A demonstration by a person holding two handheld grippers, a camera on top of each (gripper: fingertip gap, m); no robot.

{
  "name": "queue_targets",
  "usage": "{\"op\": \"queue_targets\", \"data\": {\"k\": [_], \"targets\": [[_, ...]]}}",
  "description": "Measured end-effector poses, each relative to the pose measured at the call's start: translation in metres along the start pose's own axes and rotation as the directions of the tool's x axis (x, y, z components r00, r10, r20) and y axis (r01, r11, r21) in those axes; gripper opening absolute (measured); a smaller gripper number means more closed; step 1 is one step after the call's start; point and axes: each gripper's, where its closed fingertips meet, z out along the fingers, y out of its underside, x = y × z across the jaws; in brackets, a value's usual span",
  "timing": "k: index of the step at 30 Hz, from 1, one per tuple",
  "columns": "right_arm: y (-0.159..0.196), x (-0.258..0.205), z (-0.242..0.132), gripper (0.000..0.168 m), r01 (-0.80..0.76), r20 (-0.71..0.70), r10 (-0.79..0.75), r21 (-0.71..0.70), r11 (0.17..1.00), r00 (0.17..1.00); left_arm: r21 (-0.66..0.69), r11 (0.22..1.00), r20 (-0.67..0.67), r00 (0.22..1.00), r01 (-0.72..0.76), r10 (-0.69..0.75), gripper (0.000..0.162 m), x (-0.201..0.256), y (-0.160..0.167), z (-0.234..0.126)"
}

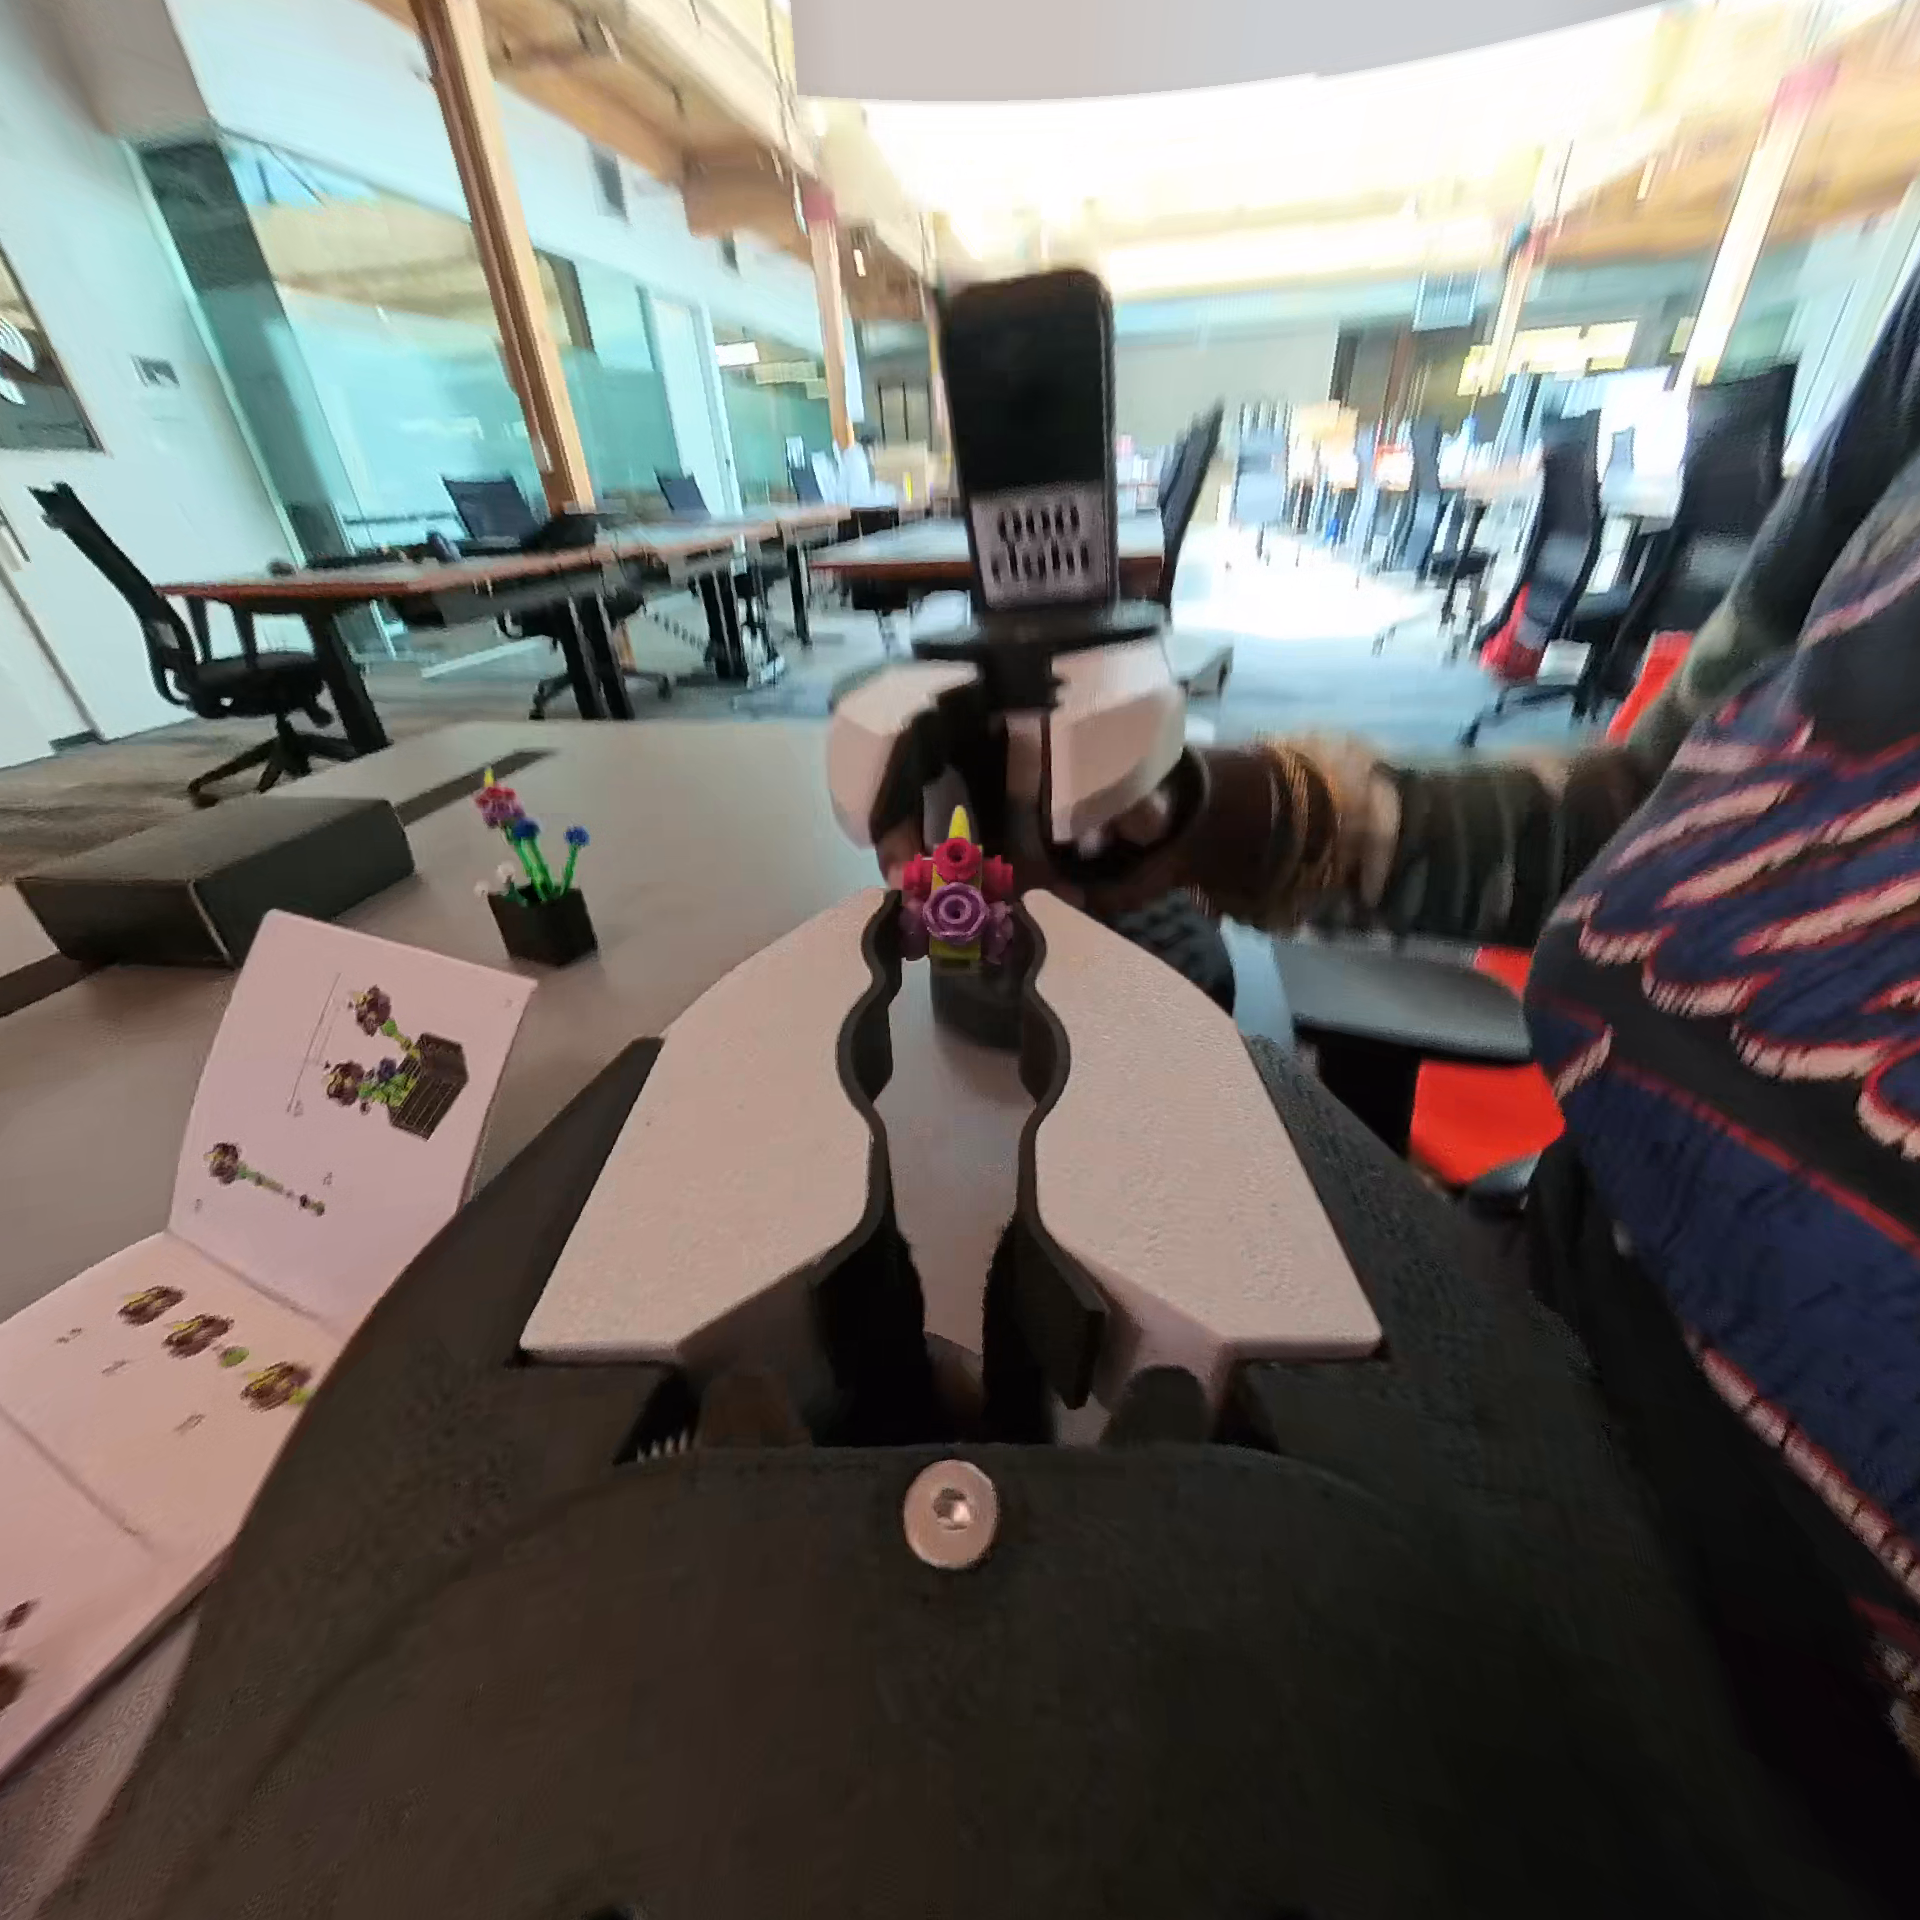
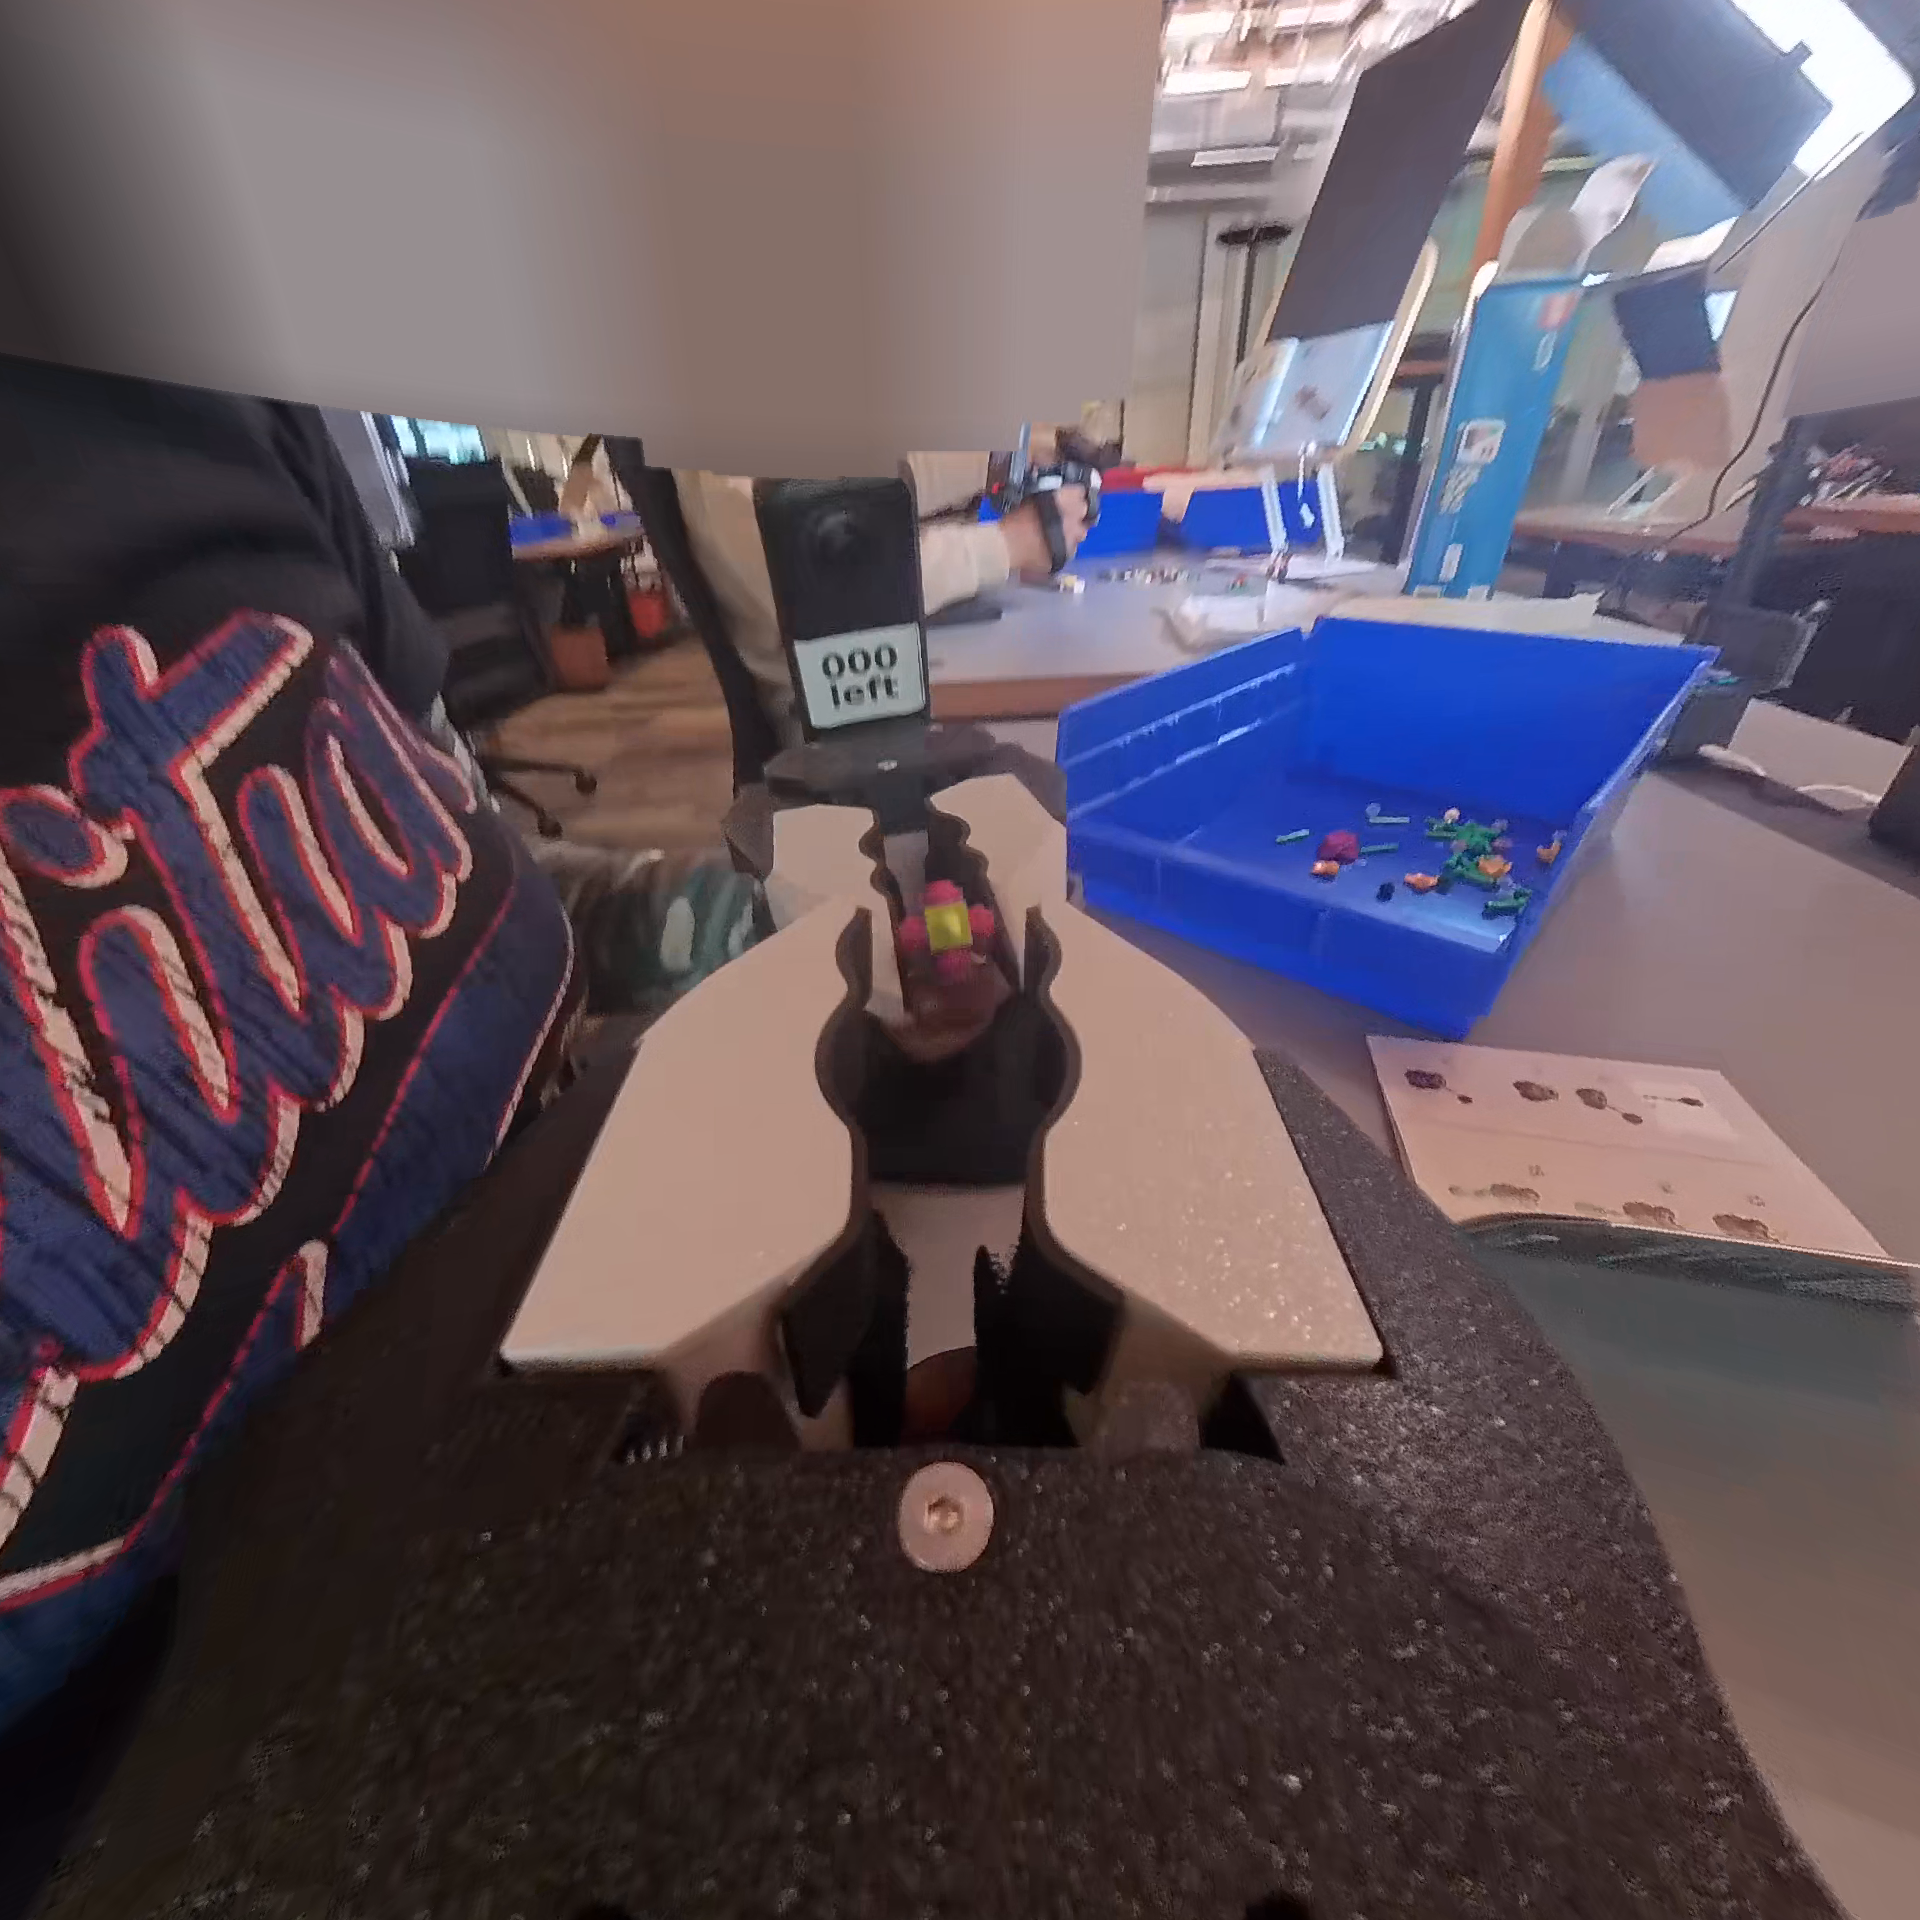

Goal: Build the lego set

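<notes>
the left gripper (image 1: 954, 935) was clamped on a small flower model (image 1: 954, 909); the right gripper (image 2: 940, 935) gripped it too, above the table (image 1: 675, 831).

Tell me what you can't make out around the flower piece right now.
- Grip on flower cluster: both views, fingers hide the contact.
- Right gripper: left wrist view, motion-blurred, jaws unclear.
- Loose pieces in blue bin: right wrist view, too small to identify.
</notes>
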Motion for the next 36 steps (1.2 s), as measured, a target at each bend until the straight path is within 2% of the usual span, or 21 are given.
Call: {"op": "queue_targets", "data": {"k": [4, 8, 12, 14, 17, 19, 22, 25, 29, 36], "targets": [[-0.014, 0.002, 0.005, 0.02, -0.05, -0.017, 0.052, 0.125, 0.991, 0.998, 0.178, 0.975, -0.009, 0.991, 0.136, -0.137, 0.019, -0.006, -0.019, -0.005], [-0.018, 0.003, 0.008, 0.018, -0.068, -0.03, 0.073, 0.154, 0.986, 0.997, 0.214, 0.966, -0.009, 0.989, 0.143, -0.144, 0.02, -0.006, -0.023, -0.006], [-0.02, 0.001, 0.01, 0.006, -0.043, -0.031, 0.048, 0.168, 0.985, 0.998, 0.221, 0.966, -0.014, 0.99, 0.138, -0.138, 0.02, -0.002, -0.024, -0.004], [-0.017, 0.005, 0.008, 0.003, -0.002, -0.071, 0.01, 0.118, 0.993, 0.997, 0.203, 0.972, 0.023, 0.992, 0.116, -0.123, 0.021, -0.006, -0.021, -0.004], [-0.013, 0.03, -0.011, 0.003, 0.005, -0.215, 0.001, 0.026, 1.0, 0.977, 0.138, 0.99, 0.158, 0.986, 0.038, -0.06, 0.041, -0.023, -0.015, -0.009], [0.008, 0.059, -0.033, 0.003, -0.057, -0.341, 0.008, -0.133, 0.989, 0.94, 0.095, 0.995, 0.223, 0.974, 0.013, -0.034, 0.047, -0.033, -0.008, -0.017], [0.05, 0.09, -0.063, 0.003, -0.184, -0.463, 0.007, -0.339, 0.923, 0.886, 0.16, 0.987, 0.231, 0.971, 0.031, -0.068, 0.049, -0.037, -0.011, -0.026], [0.065, 0.101, -0.071, 0.003, -0.217, -0.501, 0.004, -0.367, 0.905, 0.865, 0.192, 0.979, 0.208, 0.972, 0.068, -0.109, 0.049, -0.039, -0.013, -0.03], [0.085, 0.11, -0.074, 0.003, -0.271, -0.538, 0.01, -0.41, 0.871, 0.843, 0.169, 0.983, 0.21, 0.972, 0.073, -0.109, 0.048, -0.04, -0.01, -0.027], [0.098, 0.116, -0.077, 0.003, -0.355, -0.578, 0.041, -0.443, 0.823, 0.815, 0.158, 0.986, 0.218, 0.972, 0.055, -0.089, 0.043, -0.039, -0.009, -0.026]]}}
